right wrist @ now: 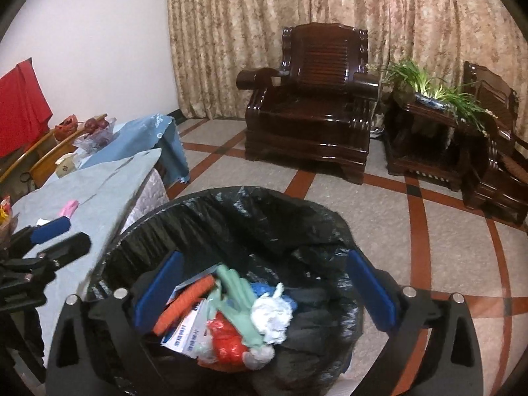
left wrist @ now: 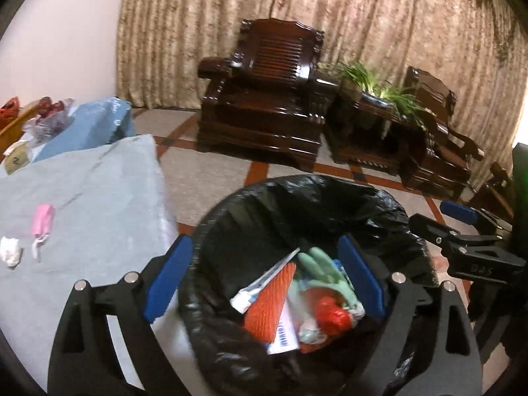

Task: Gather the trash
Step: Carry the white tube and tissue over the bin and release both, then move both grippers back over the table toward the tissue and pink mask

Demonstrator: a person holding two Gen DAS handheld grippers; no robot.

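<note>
Above the black-lined trash bin (left wrist: 297,204), the left hand-held gripper (left wrist: 264,279) and right hand-held gripper (right wrist: 264,292) both hang with fingers apart, empty. Only the right view shows a white crumpled tissue (right wrist: 272,312) atop the trash; only the left shows another white wad (left wrist: 10,250) beside a pink item (left wrist: 42,222) on the worktop (left wrist: 99,198).
</note>
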